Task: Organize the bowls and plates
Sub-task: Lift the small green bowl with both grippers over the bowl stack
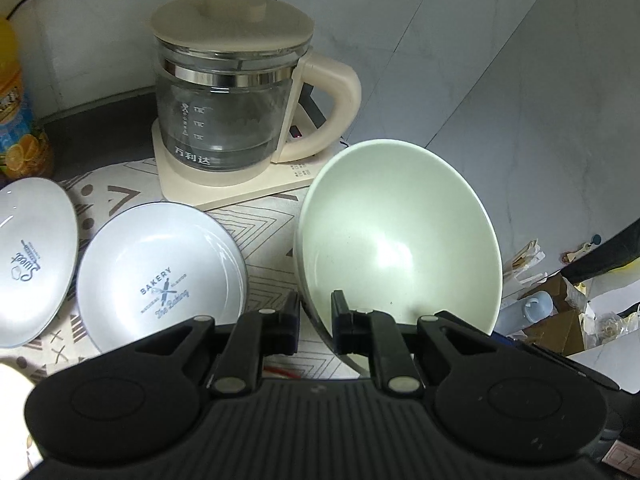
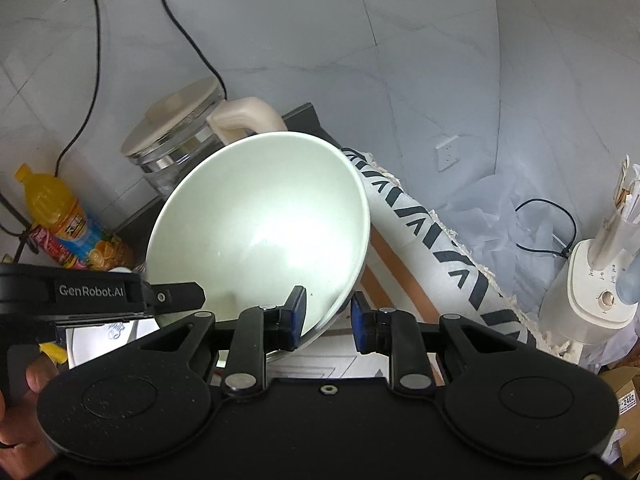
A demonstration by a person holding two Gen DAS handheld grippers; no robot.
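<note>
Left claw [image 1: 316,312]: jaws drawn narrow and clamped on the near rim of the pale green bowl [image 1: 396,236], one pad inside the wall, one outside. The bowl sits tilted in the right centre of the left wrist view, its opening facing the camera, raised clear of the counter [image 1: 264,224].

Right claw [image 2: 329,312]: jaws narrow, set on the lower right rim of the same bowl [image 2: 260,232]. The left pad lies against the inner wall; the right pad stands just outside the rim, and contact on that side cannot be confirmed. The left claw body, marked GenRobot.AI, enters at the left edge of the right wrist view, with a person's hand [image 2: 24,400] behind it.

On the patterned counter cover, lower left of the left wrist view: a white plate [image 1: 160,276] printed BAKERY, and just beside it a second white plate [image 1: 32,256] printed Sweet. The two lie close together; contact not determinable.

Upper centre: glass kettle [image 1: 228,92] on its cream base. Upper left edge: orange drink bottle [image 1: 16,120].
</note>
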